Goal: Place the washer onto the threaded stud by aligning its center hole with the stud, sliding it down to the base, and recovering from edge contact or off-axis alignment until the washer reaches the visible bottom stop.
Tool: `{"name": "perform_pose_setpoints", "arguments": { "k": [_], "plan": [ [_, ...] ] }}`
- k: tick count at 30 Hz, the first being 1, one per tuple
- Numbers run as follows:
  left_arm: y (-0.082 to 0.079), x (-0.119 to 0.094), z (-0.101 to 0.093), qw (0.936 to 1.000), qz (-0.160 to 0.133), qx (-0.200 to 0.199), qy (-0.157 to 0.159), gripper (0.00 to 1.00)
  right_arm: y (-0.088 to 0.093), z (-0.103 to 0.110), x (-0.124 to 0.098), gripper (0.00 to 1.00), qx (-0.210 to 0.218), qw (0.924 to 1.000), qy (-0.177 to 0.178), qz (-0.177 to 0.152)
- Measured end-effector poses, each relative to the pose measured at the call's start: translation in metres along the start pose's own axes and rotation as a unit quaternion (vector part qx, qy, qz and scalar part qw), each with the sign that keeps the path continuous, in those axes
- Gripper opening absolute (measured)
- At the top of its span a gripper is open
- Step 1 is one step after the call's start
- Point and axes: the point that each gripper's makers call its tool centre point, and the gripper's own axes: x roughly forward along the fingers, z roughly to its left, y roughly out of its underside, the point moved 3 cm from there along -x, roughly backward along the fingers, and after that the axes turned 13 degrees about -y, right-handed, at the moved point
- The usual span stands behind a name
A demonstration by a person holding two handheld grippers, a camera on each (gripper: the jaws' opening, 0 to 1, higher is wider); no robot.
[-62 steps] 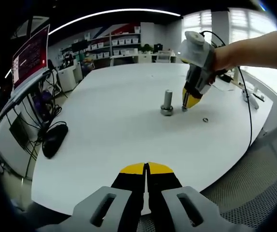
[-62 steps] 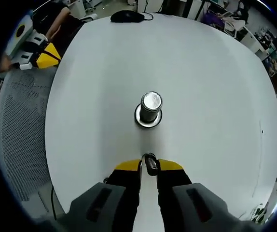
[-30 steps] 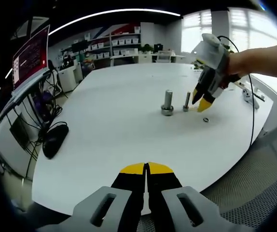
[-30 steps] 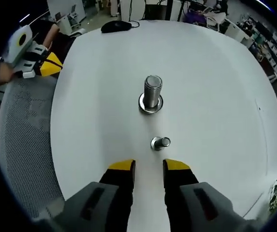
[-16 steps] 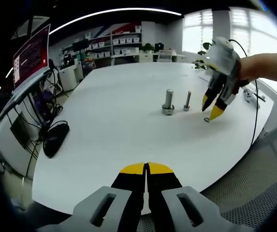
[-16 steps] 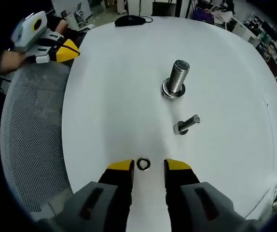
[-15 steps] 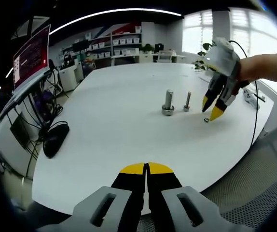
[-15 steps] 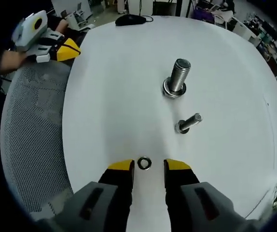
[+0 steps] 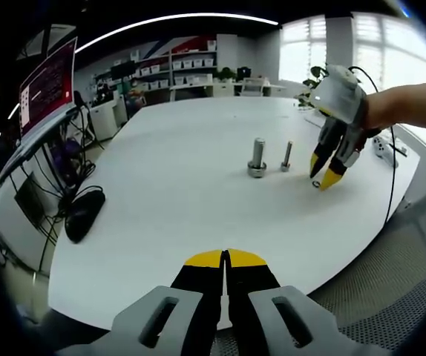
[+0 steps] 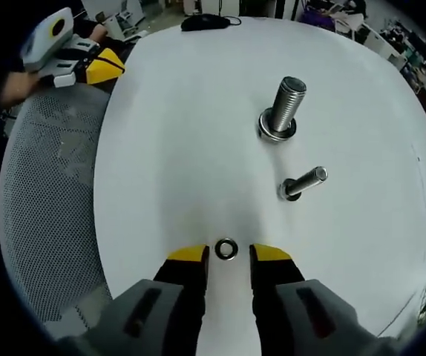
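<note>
Right gripper view: my right gripper (image 10: 226, 256) is spread around the small flat steel ring washer (image 10: 226, 248) on the white table (image 10: 168, 148). Left gripper (image 9: 226, 261) is pressed together, idle. Risk as I see it: a thin washer could skid or flip on closing, and the slim threaded steel stud (image 10: 302, 184) at 2 o'clock could tip on off-axis contact.

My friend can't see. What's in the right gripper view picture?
The right gripper hangs open over a white table, its yellow-tipped jaws either side of a small washer lying flat. Farther off stand a thick threaded stud and a thinner bolt.

Silver washer (image 10: 226, 248), white table (image 10: 168, 148), yellow fingers (image 10: 189, 256).
</note>
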Motion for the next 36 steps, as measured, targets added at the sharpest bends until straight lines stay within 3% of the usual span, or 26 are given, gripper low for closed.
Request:
{"name": "perform_pose_setpoints", "arguments": {
  "k": [6, 15, 31, 36],
  "plan": [
    [0.0001, 0.0, 0.0, 1.0, 0.0, 0.001, 0.0, 0.0, -0.0001, -0.0008, 0.0007, 0.21, -0.053, 0.9981, 0.008, 0.03],
    [-0.0003, 0.0001, 0.0003, 1.0, -0.001, -0.001, 0.0, 0.0, 0.0012, 0.0008, 0.0004, 0.18, -0.07, 0.9973, 0.005, 0.022],
    [-0.0002, 0.0002, 0.0004, 1.0, -0.001, -0.001, -0.001, 0.0, 0.0015, 0.0019, 0.0007, 0.14, -0.07, 0.9969, 0.008, 0.035],
    [-0.0002, 0.0001, 0.0005, 1.0, -0.002, 0.0, -0.001, 0.0, 0.001, 0.0013, 0.0, 0.14, -0.045, 0.9986, 0.004, 0.026]
  ]
}}
